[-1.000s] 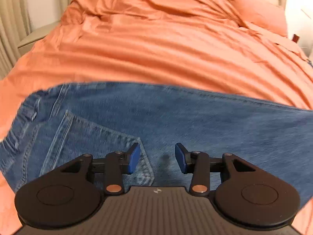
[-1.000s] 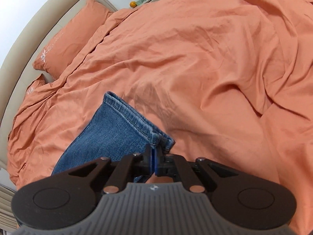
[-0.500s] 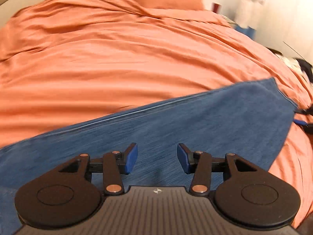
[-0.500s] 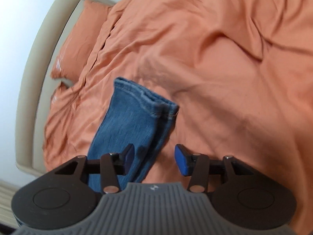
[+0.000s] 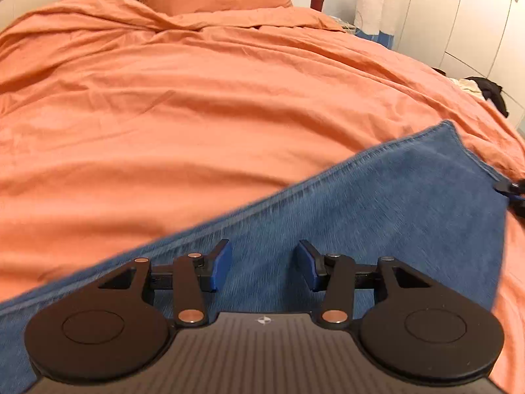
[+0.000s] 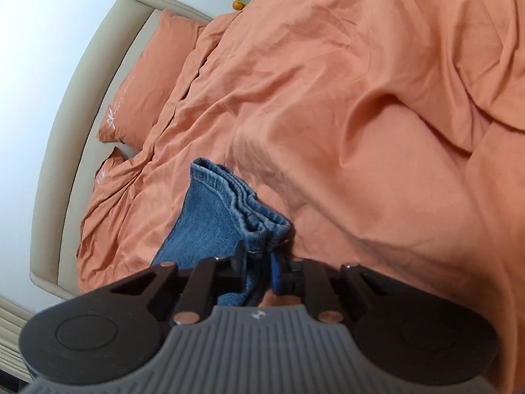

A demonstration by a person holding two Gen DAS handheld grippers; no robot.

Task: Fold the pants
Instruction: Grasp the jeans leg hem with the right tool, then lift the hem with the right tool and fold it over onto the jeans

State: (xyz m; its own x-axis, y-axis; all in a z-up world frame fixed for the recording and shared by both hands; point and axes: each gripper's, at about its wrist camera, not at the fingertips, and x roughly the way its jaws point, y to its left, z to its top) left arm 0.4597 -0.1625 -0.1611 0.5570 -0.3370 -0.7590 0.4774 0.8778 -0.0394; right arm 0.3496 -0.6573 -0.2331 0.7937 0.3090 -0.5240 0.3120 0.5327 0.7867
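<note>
So the jeans point(image 5: 377, 216) are lying flat across the near side of the bed, on the orange duvet point(image 5: 197, 115), already doubled leg over leg with the hems stacked together at the far end. The big change in the last moment is over at the right gripper point(image 6: 259, 264): half a second back its jaws stood well apart just short of the hems, and they've just been closing, now nipped narrow on the stacked hem corner point(image 6: 259, 229) with denim bunched between the pads. Looks like a regrip rather than a drop.

Meanwhile the left gripper point(image 5: 264, 264) has slid along the legs from the back-pocket end toward the hems. Its jaws are about half open with nothing in them, just hovering over the denim. In its view you can spot the tip of the right gripper at the hem edge on the far right.

My read: the right side is set to carry the hems, and the left needs to either grab the other hem corner or pin the mid-leg as a crease line before the fold toward the waistband can happen. The thick hem stack could slip out of that narrow pinch.
</note>
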